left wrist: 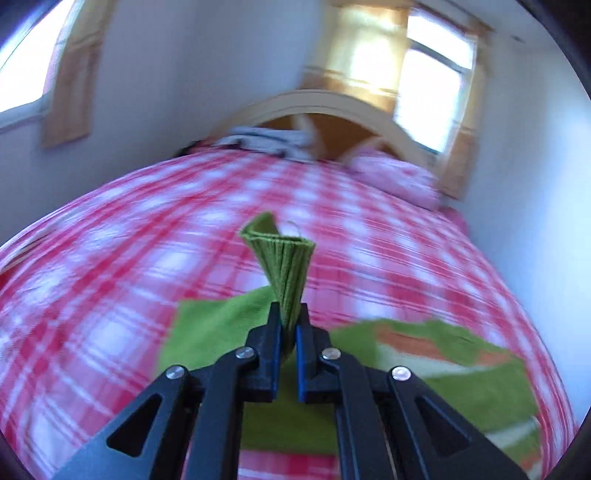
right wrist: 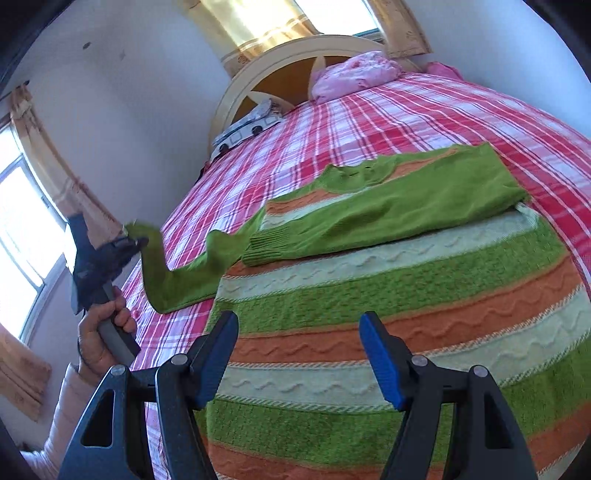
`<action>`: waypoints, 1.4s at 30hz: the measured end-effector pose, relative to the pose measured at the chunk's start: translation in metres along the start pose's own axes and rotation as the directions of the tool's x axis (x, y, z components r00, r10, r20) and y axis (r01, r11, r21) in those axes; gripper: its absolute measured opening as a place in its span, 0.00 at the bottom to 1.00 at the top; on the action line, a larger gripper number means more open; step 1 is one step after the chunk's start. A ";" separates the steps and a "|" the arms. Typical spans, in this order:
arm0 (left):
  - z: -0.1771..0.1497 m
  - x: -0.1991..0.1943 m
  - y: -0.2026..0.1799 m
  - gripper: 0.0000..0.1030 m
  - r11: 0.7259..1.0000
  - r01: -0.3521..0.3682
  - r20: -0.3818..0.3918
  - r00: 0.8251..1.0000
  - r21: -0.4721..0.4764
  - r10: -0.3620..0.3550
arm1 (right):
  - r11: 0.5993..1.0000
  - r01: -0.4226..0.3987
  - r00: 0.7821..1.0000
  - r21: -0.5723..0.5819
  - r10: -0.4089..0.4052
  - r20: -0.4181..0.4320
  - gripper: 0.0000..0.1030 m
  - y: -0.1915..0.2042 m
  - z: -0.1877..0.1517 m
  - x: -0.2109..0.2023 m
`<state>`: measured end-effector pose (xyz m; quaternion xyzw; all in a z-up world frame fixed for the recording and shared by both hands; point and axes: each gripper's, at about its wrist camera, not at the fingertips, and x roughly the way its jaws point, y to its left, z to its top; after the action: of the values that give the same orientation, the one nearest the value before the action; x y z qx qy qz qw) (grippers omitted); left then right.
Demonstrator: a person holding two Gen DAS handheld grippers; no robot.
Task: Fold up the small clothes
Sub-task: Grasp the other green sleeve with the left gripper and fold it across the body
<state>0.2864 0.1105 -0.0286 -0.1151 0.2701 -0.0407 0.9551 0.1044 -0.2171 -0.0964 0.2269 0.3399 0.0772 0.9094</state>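
Surface: a bedspread in red, pink and white plaid is covering the whole bed and lying under the clothes.
Room: pale walls are rising behind a cream arched headboard; golden curtains are hanging at bright windows, and a pink pillow is resting near the headboard.
Sweater: a striped green, orange and pale knit sweater is lying flat on the bedspread, with 1 green sleeve folded across its chest.
Other sleeve: the second sleeve is arching up off the bed toward the left tool.
Left gripper: its jaws are pinching the ribbed cuff, which is fanning out above the tips.
Right gripper: its 2 blue-padded jaws are standing wide apart above the sweater's body, gripping nothing.
Hand: the person's left hand is clasping the tool's handle.
Hard to make out: the left wrist view is smearing with motion blur, so the plaid is streaking; a grey-and-white printed item by the headboard is too indistinct to name.
Cut off: the sweater's hem is running out of frame behind the right tool.
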 end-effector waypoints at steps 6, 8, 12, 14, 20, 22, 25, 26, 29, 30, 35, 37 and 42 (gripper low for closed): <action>-0.045 0.020 -0.090 0.06 0.985 0.121 -0.092 0.990 0.123 -0.110 | 0.999 0.018 1.000 0.036 -0.018 0.001 0.67 -0.018 -0.003 -0.004; -0.059 0.032 -0.103 0.06 0.983 0.133 -0.150 0.982 0.125 -0.113 | 0.998 0.027 1.000 0.048 -0.027 0.005 0.67 -0.024 -0.002 -0.006; -0.078 0.053 -0.119 0.06 0.981 0.112 -0.221 0.972 0.158 -0.075 | 0.997 0.041 0.999 0.069 -0.041 0.007 0.67 -0.035 -0.004 -0.009; -0.086 0.054 -0.124 0.06 0.980 0.101 -0.244 0.968 0.170 -0.057 | 0.996 0.046 0.999 0.078 -0.047 0.007 0.67 -0.039 -0.004 -0.010; -0.094 0.029 -0.105 0.66 0.982 0.083 -0.312 0.950 0.170 -0.026 | 0.996 0.030 1.000 0.088 -0.031 0.006 0.67 -0.046 0.004 -0.011; -0.097 0.014 -0.086 0.95 0.991 0.053 -0.299 0.954 0.125 -0.013 | 0.995 -0.005 1.000 0.098 0.004 0.009 0.67 -0.046 0.017 -0.010; -0.105 -0.011 -0.054 0.95 0.997 -0.007 -0.223 0.974 0.082 0.025 | 0.992 -0.072 0.997 0.104 0.073 -0.006 0.68 -0.039 0.046 0.000; -0.109 -0.015 -0.045 0.95 0.996 -0.045 -0.222 0.973 0.074 0.061 | 0.990 -0.097 0.995 0.103 0.099 -0.007 0.69 -0.035 0.056 0.007; -0.131 -0.013 -0.027 0.94 0.996 -0.082 -0.250 0.964 0.042 0.090 | 0.982 -0.148 0.986 0.120 0.157 -0.065 0.76 -0.024 0.083 0.048; -0.139 -0.011 -0.024 0.92 0.994 -0.101 -0.259 0.960 0.048 0.110 | 0.981 -0.154 0.982 0.122 0.165 -0.089 0.76 -0.021 0.087 0.063; -0.149 -0.017 -0.031 0.94 0.990 -0.122 -0.213 0.968 0.069 0.134 | 0.999 -0.041 0.990 -0.016 0.038 -0.139 0.73 0.005 0.087 0.131; -0.149 -0.019 -0.032 0.95 0.990 -0.121 -0.210 0.969 0.074 0.134 | 0.995 0.031 0.987 -0.093 -0.045 -0.153 0.65 0.016 0.078 0.153; -0.149 -0.024 -0.025 0.98 0.995 -0.090 -0.200 0.975 0.050 0.098 | 0.961 0.133 0.980 -0.242 -0.165 -0.114 0.27 0.036 0.063 0.172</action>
<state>0.1872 0.0602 -0.1340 -0.0780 0.3700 -0.0124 0.9257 0.2761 -0.1568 -0.1384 0.0864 0.4042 0.0628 0.9084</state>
